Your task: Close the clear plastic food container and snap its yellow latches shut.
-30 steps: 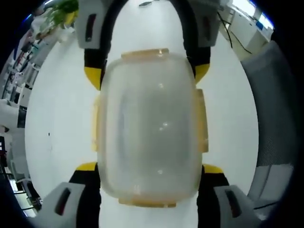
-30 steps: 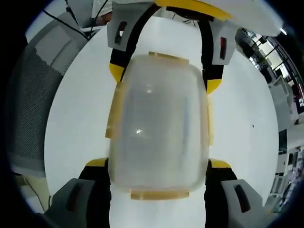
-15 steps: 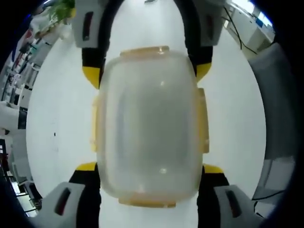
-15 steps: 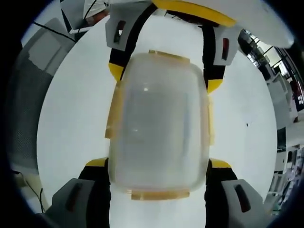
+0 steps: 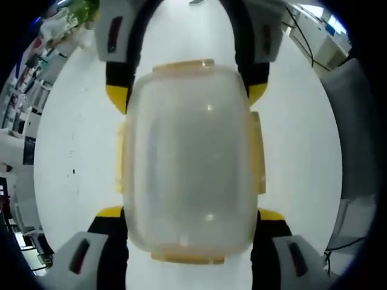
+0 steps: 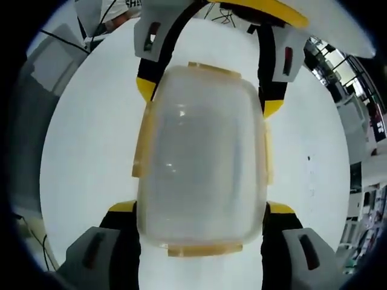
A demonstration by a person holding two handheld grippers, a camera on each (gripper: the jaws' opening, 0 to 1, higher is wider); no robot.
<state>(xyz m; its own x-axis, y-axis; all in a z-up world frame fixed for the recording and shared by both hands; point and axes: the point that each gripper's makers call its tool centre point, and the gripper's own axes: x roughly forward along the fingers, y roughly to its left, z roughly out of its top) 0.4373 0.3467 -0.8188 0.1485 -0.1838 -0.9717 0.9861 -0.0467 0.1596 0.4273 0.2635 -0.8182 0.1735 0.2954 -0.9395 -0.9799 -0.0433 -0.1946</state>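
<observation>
I've got the container [image 5: 190, 163] clamped between both grippers, left gripper [image 5: 190, 226] and right gripper [image 6: 199, 217] closed on opposite ends above the white table [image 5: 72, 139]. Squeeze evenly so the yellow latches [image 5: 257, 151] seat.

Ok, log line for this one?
container: lidded, on white table | left hand-held gripper: straddling one end | right hand-held gripper: straddling other end

White table [image 5: 72, 151], clear container [image 5: 190, 163] seemingly above it, contact hidden.
</observation>
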